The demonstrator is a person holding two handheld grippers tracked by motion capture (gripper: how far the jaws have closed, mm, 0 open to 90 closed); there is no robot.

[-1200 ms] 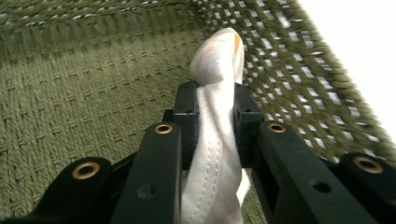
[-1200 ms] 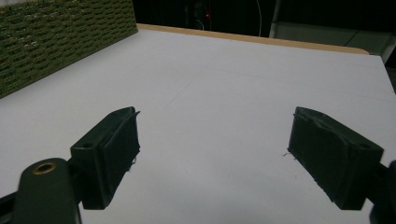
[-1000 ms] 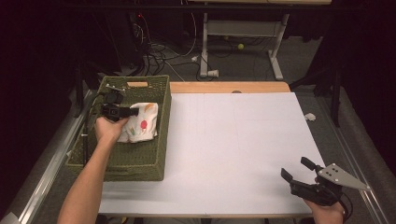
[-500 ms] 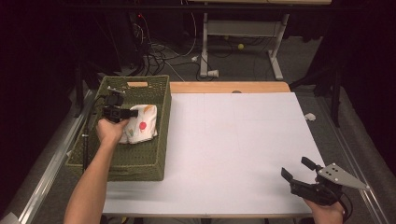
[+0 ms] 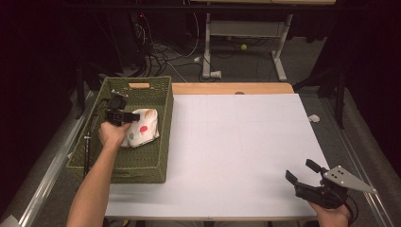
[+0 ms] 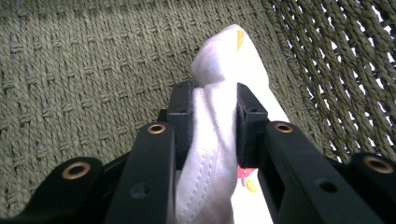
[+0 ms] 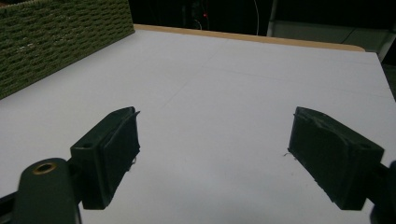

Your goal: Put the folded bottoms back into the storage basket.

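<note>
**Cloth in basket, grip easing**

Left gripper (image 6: 212, 126), inside the green basket (image 5: 163, 142), has a fold of white printed cloth (image 5: 143, 130) between jaws just opening. Judged step: releasing. Next: lift clear. Right gripper (image 5: 303, 174), well apart from the basket, stands wide open, empty.

White cloth (image 6: 219, 116) bunched between the left gripper (image 6: 212, 112) pads, jaws just easing apart — woven green basket (image 6: 84, 70) floor beneath

A lab-like workroom: white-topped table (image 5: 246, 142), tangled floor cables (image 5: 163, 52), dark surroundings, another desk frame (image 5: 246, 33).
</note>
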